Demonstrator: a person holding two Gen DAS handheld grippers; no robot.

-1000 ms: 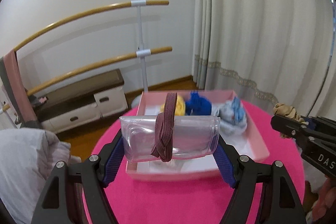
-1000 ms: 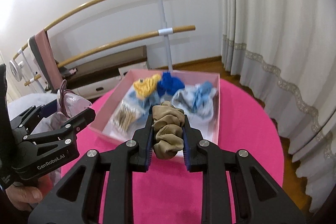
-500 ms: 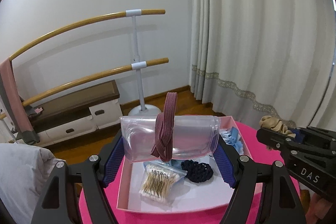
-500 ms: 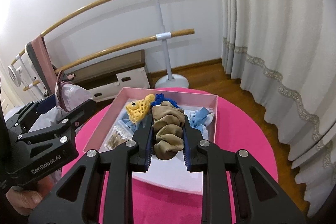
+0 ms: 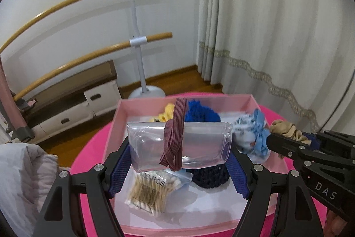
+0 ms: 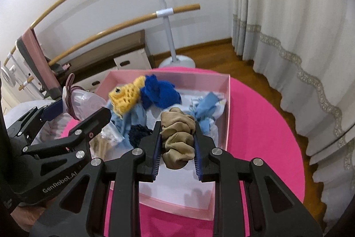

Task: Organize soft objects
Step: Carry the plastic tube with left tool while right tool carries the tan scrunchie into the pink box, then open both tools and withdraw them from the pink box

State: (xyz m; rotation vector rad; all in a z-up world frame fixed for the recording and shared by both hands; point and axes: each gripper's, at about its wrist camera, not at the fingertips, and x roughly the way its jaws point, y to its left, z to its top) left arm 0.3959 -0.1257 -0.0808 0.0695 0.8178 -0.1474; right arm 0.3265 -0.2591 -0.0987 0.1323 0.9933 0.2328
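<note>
Over the pink box point(image 6: 226, 103): your left claw point(image 5: 179, 161) grips a clear pouch point(image 5: 195, 143); your right claw point(image 6: 177, 148) grips a tan scrunchie point(image 6: 177, 137).
Crowding: cotton swabs point(image 5: 148, 192), blue knit point(image 6: 159, 92) fill the far end.
Free room: near white floor, pink bench point(image 6: 266, 126) rightward.

Soft, even indoor light, sharp centre (fisheye bending and vignetting at edges).

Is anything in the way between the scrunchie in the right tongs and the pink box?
Nothing visible blocks it. The right tongs hold the tan scrunchie right over the pink box, above a bare white patch of its floor. The blue cloths, yellow knit and cotton swabs lie farther back or to the side.
</note>
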